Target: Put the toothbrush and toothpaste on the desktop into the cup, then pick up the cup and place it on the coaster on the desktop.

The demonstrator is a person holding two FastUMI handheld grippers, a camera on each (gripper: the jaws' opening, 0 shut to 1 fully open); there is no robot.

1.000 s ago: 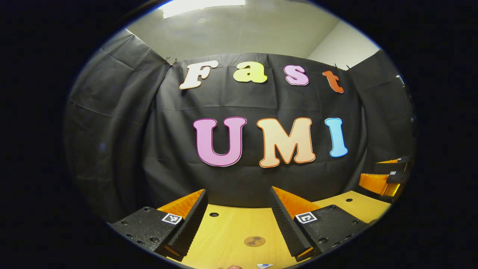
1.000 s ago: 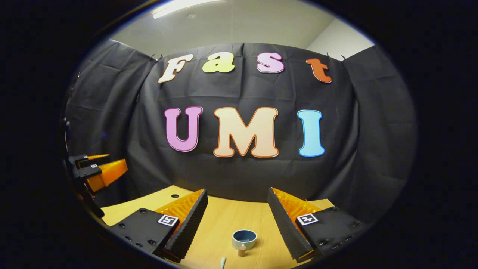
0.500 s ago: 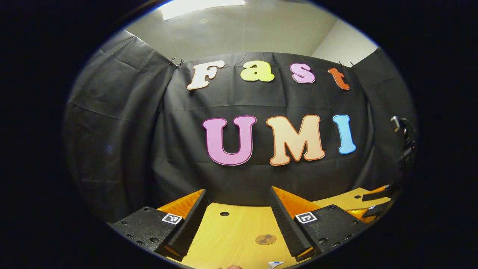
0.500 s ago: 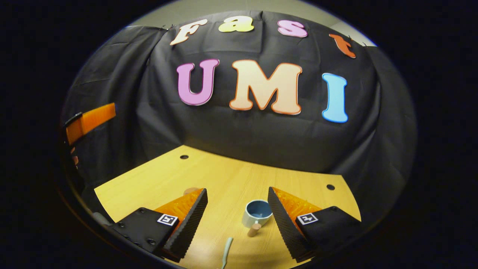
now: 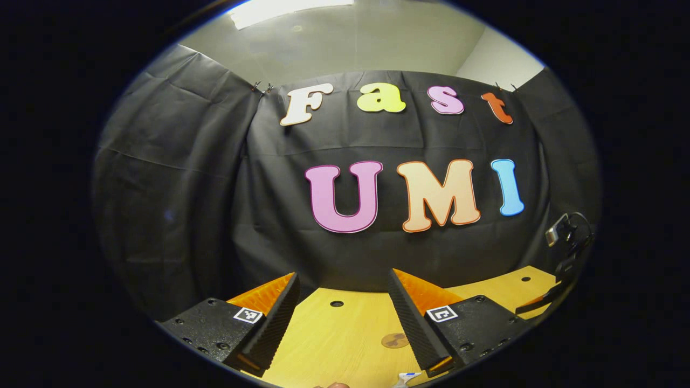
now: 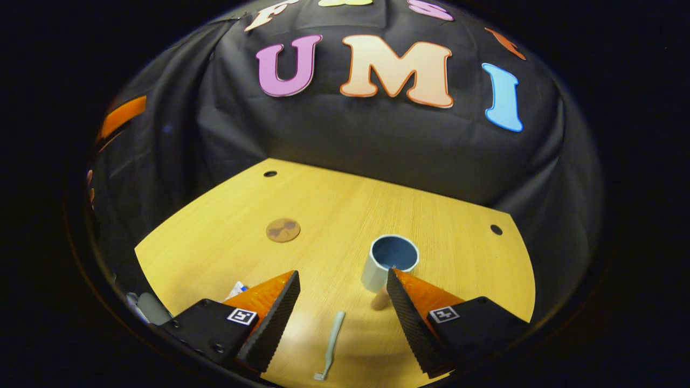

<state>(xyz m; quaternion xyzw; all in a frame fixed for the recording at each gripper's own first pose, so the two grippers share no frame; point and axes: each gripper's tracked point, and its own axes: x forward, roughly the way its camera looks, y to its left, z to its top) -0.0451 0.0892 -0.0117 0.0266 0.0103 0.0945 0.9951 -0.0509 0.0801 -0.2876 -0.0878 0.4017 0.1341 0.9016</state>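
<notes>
Lying between the right claw (image 6: 343,283) tips, apparently: toothbrush (image 6: 331,344).

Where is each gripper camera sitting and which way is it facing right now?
Left gripper view: rides the left gripper, level, facing the booth wall; own open fingers, coaster between them.
Right gripper view: rides the right gripper, tilted down at the desktop; cup, toothbrush, toothpaste.
Shared: coaster, desktop.
</notes>
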